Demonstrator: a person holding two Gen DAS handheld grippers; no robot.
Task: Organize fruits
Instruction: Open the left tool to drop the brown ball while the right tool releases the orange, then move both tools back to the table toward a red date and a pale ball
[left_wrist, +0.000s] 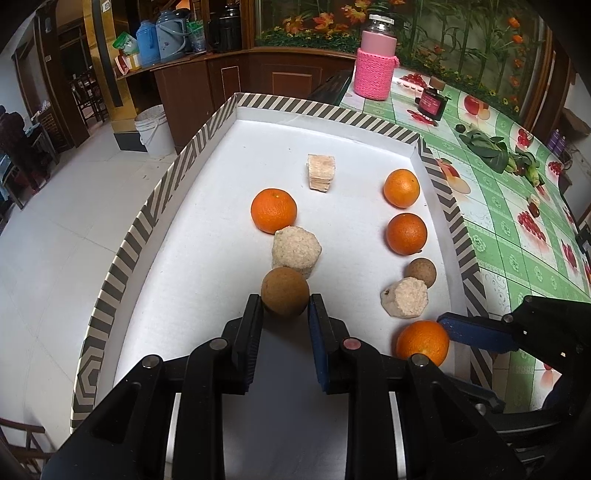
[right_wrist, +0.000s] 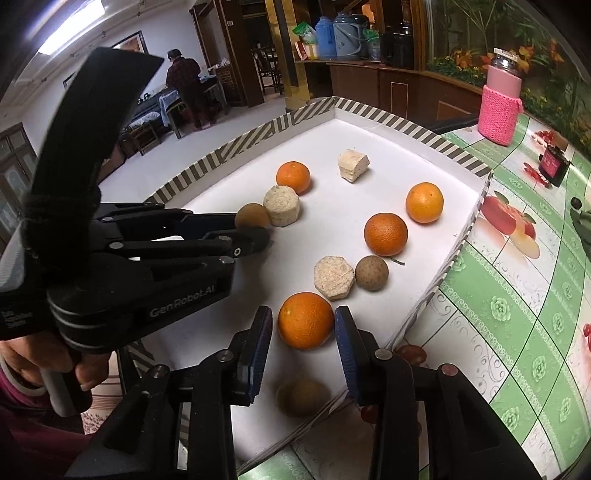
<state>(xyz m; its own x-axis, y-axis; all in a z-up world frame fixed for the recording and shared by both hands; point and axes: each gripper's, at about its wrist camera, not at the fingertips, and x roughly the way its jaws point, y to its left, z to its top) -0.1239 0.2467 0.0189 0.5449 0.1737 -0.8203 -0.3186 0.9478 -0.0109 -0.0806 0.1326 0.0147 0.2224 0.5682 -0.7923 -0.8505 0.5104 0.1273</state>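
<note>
The left tool (left_wrist: 285, 301) pinches a brown ball (left_wrist: 284, 292) on the white tray (left_wrist: 207, 236). Just behind the ball sits a pale beige cake (left_wrist: 296, 251), touching an orange (left_wrist: 273, 211); a paler block (left_wrist: 320, 172) lies farther back. Along the tray's right side run two oranges (left_wrist: 401, 188) (left_wrist: 406, 234), a smaller brown ball (left_wrist: 420, 272) and another beige cake (left_wrist: 405, 297), the ball and cake touching.

The right tool (right_wrist: 303, 334) stands spread around the nearest orange (right_wrist: 306, 320) — gaps show on both sides, pads not pressing. It sits close to the tray's near right corner. Open white floor lies along the left wall and at the back.

The striped rim (left_wrist: 122, 258) encloses the tray — it rests on a desk (left_wrist: 524, 258) with green fruit-print cloth. A pink-sleeved jar (left_wrist: 375, 61) stands behind.
</note>
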